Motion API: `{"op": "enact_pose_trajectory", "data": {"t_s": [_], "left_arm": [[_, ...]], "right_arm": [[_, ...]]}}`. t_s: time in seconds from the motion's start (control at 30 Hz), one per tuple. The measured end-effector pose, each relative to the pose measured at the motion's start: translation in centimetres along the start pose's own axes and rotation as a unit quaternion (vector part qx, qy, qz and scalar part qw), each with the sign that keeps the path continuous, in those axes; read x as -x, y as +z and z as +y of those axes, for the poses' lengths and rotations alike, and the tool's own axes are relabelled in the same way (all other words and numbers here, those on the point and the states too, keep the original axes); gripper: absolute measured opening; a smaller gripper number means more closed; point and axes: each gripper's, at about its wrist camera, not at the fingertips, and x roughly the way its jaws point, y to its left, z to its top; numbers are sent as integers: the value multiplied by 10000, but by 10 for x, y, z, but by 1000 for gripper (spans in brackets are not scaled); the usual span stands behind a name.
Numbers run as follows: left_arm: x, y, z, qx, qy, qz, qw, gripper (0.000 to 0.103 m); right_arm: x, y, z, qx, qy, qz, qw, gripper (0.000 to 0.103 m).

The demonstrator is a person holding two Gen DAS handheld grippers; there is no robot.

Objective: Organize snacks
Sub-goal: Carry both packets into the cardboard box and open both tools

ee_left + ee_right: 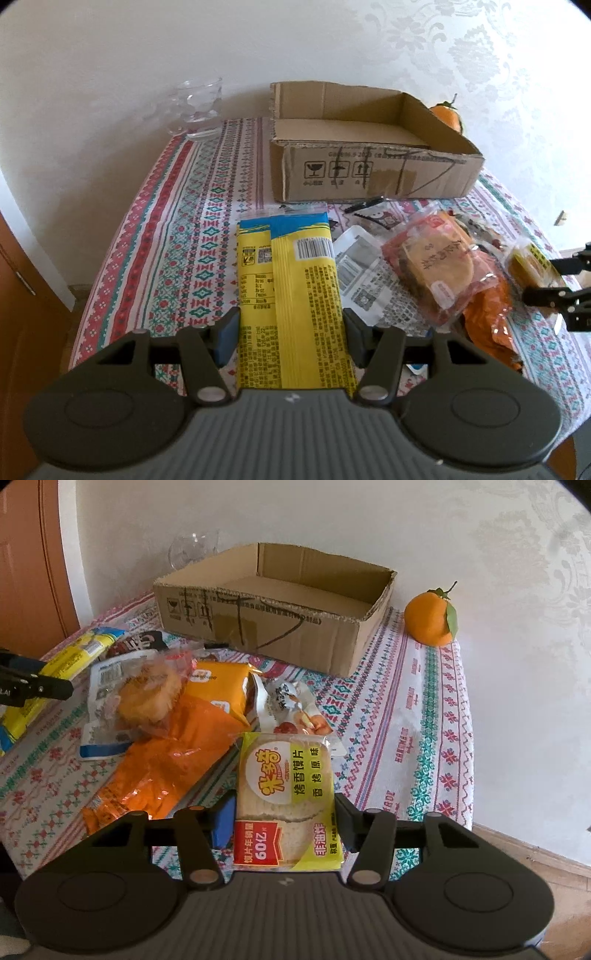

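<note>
Left tool (291,332): matt dark plastic, blue rubbery pads, clamped on a glossy yellow plastic packet (291,295). Right tool (284,816): same finish, closed on a shiny film bread packet (286,797). Ahead of both, a rough brown corrugated cardboard box (273,627). Tabletop cloth (177,229): woven, patterned, matt. Beyond the box, a clear glass bowl (195,107).

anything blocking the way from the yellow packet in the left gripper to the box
Nothing visible does. The yellow packet points straight at the box, which is open-topped and looks empty; only bare tablecloth lies between them.
</note>
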Motion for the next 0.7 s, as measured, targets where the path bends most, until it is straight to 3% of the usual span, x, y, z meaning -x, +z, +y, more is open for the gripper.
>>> {"op": "enact_pose_trajectory", "data": {"t_s": [0.37,0.5,0.7], "left_arm": [[25,27,1,-333,-350,8,9988,57],[28,58,2,-496,-436,-175,9977,57],[9,131,-2,-750,-667,-428,9940,57]], "right_arm": [[28,46,-2,32,69,-288,9996,60],[30,76,-4,112,65,-567,9983,60],[17,122,-8,216,85,-793,9966,60]]}}
